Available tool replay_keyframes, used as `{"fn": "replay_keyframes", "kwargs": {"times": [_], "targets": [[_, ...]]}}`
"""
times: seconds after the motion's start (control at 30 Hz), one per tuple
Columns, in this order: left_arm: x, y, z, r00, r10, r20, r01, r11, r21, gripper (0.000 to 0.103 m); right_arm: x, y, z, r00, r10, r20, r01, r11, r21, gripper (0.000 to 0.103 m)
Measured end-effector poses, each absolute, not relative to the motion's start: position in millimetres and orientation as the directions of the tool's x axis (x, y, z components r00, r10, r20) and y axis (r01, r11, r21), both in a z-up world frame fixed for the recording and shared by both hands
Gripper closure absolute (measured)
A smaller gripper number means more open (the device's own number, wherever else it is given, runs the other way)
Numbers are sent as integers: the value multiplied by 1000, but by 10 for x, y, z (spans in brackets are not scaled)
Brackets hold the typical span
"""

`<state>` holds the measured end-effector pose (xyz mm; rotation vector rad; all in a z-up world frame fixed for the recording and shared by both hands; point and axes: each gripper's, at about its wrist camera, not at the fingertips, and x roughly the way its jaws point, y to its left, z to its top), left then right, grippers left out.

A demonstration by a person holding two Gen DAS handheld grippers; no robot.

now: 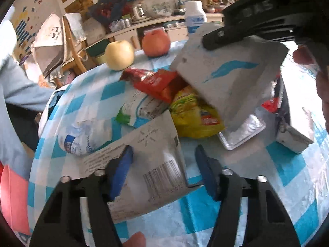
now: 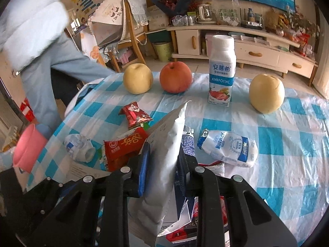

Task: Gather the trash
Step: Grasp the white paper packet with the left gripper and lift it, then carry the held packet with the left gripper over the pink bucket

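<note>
The right gripper (image 2: 162,160) pinches a white bag (image 2: 164,144) raised over wrappers (image 1: 156,82) on the checked surface (image 2: 277,144). The left gripper (image 1: 163,170), fingers spread, straddles the bag's lower flap (image 1: 148,160) near two pears and an apple (image 2: 175,77).

"AMBPOXIAL" and 安慕希 on the white yogurt bottle (image 2: 222,71); 好合 on the red snack wrapper (image 2: 123,146)

My blue-padded right gripper (image 2: 162,164) pinched a grey-white bag (image 2: 164,156); beyond it lay a red wrapper (image 2: 134,114), on a blue-and-white checked tablecloth (image 2: 267,135).
</note>
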<state>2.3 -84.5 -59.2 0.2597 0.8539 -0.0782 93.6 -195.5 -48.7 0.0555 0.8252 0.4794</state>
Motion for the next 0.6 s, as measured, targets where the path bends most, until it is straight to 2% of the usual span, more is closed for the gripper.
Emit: {"fn": "replay_keyframes", "kwargs": {"times": [0.07,0.13,0.37,0.43,0.6], "targets": [[8,-836,-571,668,52,-742,168,961,219,67,943,-1965,-484,578,430,-694,-388,892,231,77],[2,-792,-552,672,66,-737,148,964,221,76,943,-1968,-484,578,430,-694,-390,892,228,77],[-98,-731,-420,702,53,-710,146,965,216,83,918,-1991,-485,574,447,-687,-401,884,240,79],[-123,-699,-360,711,45,-702,144,968,207,83,892,-1986,-469,577,452,-681,-406,882,241,83],[-190,-589,-201,728,26,-685,133,975,178,85,826,-1945,-416,577,468,-669,-430,871,239,85]]}}
